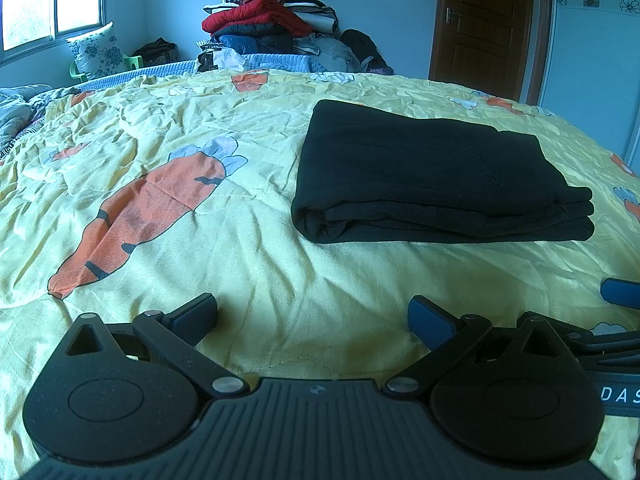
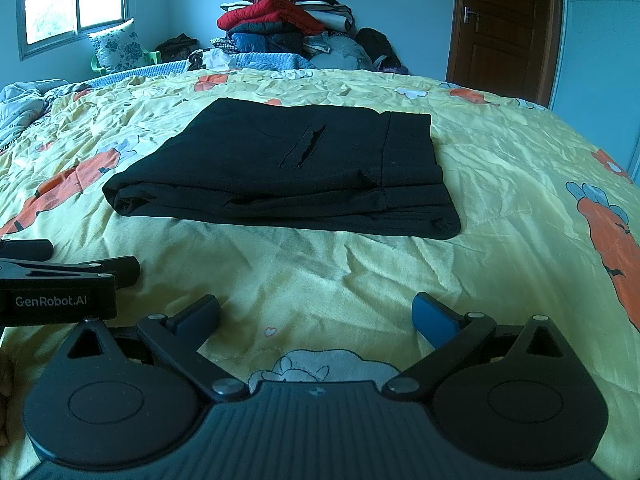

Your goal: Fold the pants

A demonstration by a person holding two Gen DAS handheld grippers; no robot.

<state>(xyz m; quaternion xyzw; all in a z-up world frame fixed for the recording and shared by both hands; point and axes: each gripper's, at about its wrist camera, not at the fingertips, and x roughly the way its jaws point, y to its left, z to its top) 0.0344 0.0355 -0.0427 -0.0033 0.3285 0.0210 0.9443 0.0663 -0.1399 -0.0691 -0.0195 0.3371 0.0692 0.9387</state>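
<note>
Both grippers hover low over the carrot-print quilt point(image 1: 260, 240), gripping nothing. From the left wrist view, the left gripper point(image 1: 314, 318) has its jaws spread wide, and the black pants point(image 1: 432, 172) lie ahead and to its right, apart from it, folded into a compact stacked rectangle with its long side running across the view. From the right wrist view, the right gripper point(image 2: 316, 318) is likewise spread and empty; the pants lie ahead, slightly left, pocket slit on top, layered edges facing the camera; the fold looks finished
</note>
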